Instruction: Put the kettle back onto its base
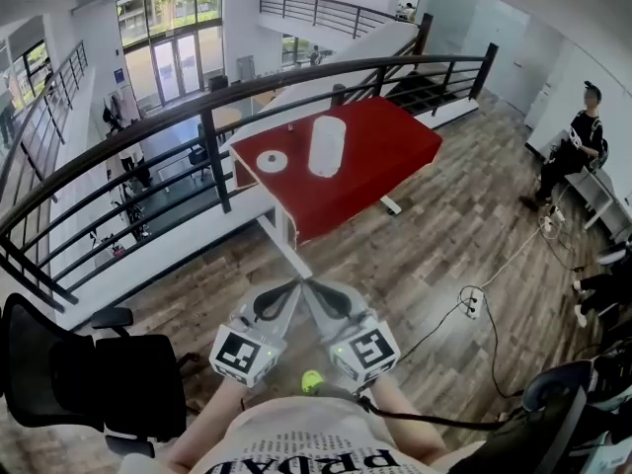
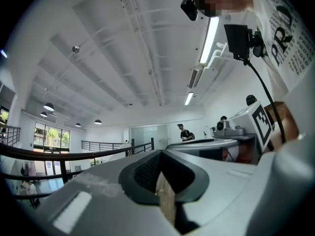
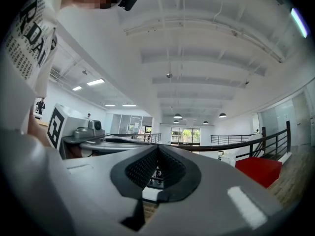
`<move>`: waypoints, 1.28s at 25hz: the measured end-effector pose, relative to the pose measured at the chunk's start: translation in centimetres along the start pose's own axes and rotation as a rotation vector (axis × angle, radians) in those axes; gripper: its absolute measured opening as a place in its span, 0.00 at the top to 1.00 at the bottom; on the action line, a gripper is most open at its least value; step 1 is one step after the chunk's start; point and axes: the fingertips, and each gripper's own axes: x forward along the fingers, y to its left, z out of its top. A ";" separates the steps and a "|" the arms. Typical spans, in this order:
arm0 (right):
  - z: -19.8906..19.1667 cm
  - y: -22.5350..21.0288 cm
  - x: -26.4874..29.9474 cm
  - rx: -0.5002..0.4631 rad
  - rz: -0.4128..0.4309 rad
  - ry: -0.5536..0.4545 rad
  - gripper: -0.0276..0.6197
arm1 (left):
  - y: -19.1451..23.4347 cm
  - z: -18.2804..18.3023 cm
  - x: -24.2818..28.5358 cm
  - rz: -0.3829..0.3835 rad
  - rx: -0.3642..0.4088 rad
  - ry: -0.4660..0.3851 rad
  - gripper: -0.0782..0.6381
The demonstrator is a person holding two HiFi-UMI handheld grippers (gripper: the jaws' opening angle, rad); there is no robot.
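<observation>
We see a smooth matt red table [image 1: 400,151], a glossy white plastic kettle [image 1: 327,146], a wood-plank floor [image 1: 444,255], a black metal railing [image 1: 211,161], and matt grey plastic on the left gripper [image 1: 294,287] and right gripper [image 1: 308,287], with ribbed black pads [image 3: 141,169].

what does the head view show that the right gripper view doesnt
Only the head view: the tall white kettle and its round white base, set apart on the tabletop, plus a black office chair.

Only the right gripper view: the white ceiling with round pendant lamps, and the right gripper seen close up, jaws together with nothing between them.

Both: the red table and the black metal railing.
</observation>
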 end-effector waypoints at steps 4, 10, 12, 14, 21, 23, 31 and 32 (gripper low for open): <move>-0.3 -2.7 0.7 0.006 0.016 0.005 0.95 | 0.8 -0.8 2.6 0.004 0.038 0.025 0.90; -0.5 -6.2 1.7 0.005 0.042 0.009 0.95 | 1.9 -0.8 6.0 0.035 0.013 0.017 0.90; -1.0 -7.3 1.9 0.004 0.043 0.019 0.95 | 2.1 -0.8 7.2 0.045 -0.008 0.006 0.90; -1.3 -8.3 1.8 0.001 0.042 0.020 0.95 | 2.1 -0.9 8.1 0.045 -0.002 0.003 0.90; -1.1 -10.1 1.8 0.004 0.053 -0.010 0.95 | 2.1 -1.0 10.0 0.059 0.028 0.017 0.90; -1.4 -10.3 1.9 0.006 0.061 -0.005 0.95 | 2.2 -1.2 10.3 0.065 0.027 0.021 0.90; -1.7 -11.1 2.4 0.006 0.097 -0.006 0.95 | 2.6 -1.4 11.1 0.097 0.015 0.027 0.90; -1.8 -11.2 2.5 0.005 0.097 -0.005 0.95 | 2.8 -1.5 11.2 0.097 0.019 0.032 0.90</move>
